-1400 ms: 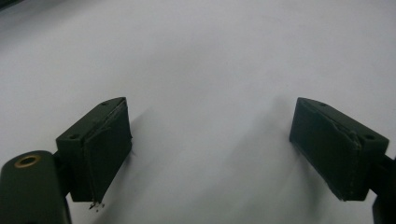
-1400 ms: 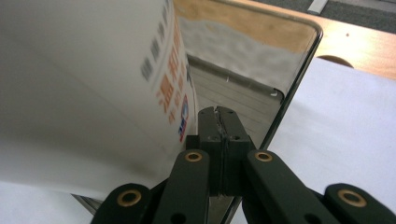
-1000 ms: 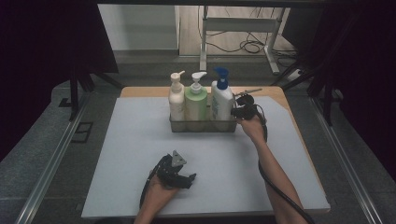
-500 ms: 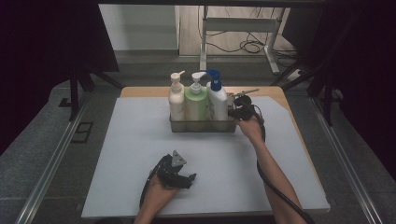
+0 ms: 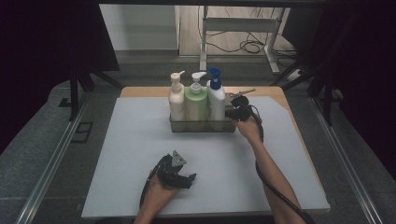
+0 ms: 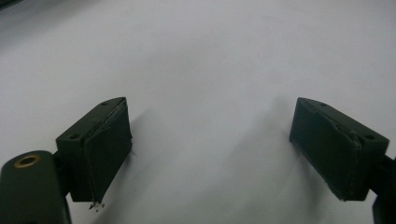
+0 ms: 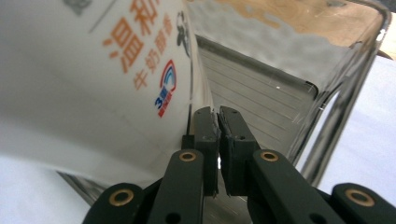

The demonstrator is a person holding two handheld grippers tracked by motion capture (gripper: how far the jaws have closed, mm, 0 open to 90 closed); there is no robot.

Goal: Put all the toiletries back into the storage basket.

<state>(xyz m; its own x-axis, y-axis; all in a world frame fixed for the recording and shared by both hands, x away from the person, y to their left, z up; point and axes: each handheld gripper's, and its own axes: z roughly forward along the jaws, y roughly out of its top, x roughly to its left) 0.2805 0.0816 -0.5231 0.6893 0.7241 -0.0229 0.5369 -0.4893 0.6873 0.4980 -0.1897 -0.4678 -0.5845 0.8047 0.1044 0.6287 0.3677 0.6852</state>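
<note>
Your clear caddy (image 5: pixel 201 125) sits far-centre on the white mat (image 5: pixel 121 154), with three pump bottles inside. Right gripper (image 7: pixel 218 122) has its jaws pinched on the caddy's right end wall, so I'd guess a drag comes next; pull slowly. Left gripper (image 5: pixel 180 175) rests near, jaws apart.

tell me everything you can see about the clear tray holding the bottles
The clear tray is a long, low, see-through bin with a ribbed floor and rounded corners, seemingly plastic. It sits upright at the far middle of the white mat. Three pump bottles stand in a row inside: a cream bottle, a green bottle and a white bottle with a blue pump, leaving its right end free. The right gripper, jaws shut, is at that end wall; whether it grips the wall is unclear.
</note>
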